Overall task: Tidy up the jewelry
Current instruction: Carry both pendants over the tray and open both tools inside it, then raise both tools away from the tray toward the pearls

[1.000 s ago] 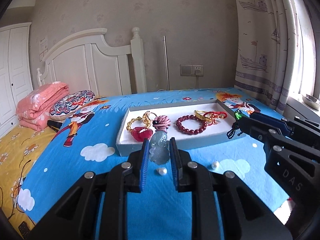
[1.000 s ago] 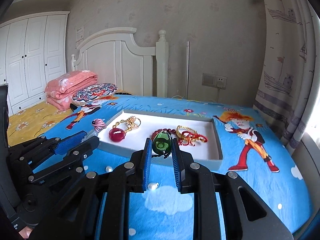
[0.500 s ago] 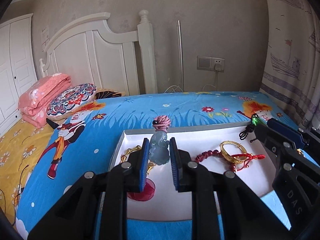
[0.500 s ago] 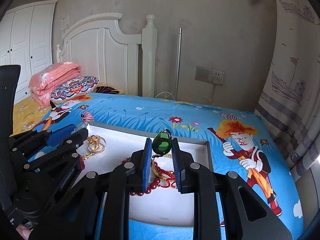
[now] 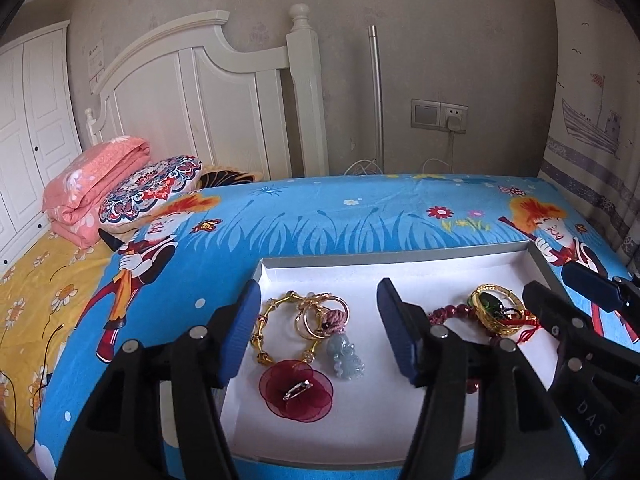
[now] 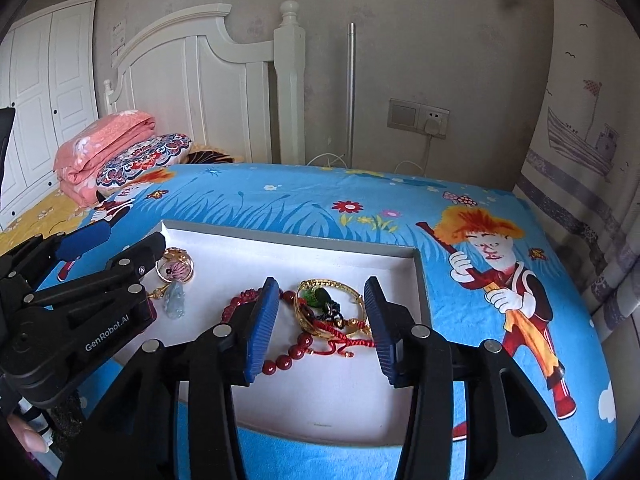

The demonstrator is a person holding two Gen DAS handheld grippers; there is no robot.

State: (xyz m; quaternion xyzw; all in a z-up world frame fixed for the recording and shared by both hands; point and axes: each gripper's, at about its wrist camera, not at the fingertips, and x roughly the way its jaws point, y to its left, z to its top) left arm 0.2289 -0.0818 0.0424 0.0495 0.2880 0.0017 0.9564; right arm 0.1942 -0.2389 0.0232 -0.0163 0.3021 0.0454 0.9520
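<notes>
A white tray (image 5: 400,268) lies on the blue bedsheet. My left gripper (image 5: 320,334) is open and empty above its left half. Below it lie a pale blue-grey jade pendant (image 5: 346,358) with a pink knot, gold bangles (image 5: 320,316) and a red flower brooch (image 5: 296,390). My right gripper (image 6: 322,322) is open and empty above the tray's right half (image 6: 416,258). Between its fingers lie a green pendant (image 6: 318,296), a gold bangle (image 6: 332,286), red cord and a red bead bracelet (image 6: 288,354). The jade pendant also shows in the right wrist view (image 6: 175,300).
The bed has a white headboard (image 5: 192,92), a folded pink quilt (image 5: 92,184) and a patterned pillow (image 5: 152,186) at the left. A curtain (image 5: 592,120) hangs at the right. A wall socket (image 5: 440,114) is behind the bed.
Both grippers moved forward over the tray and opened. The left one let go of the jade pendant and the right one let go of the green pendant; both now lie in the tray.
</notes>
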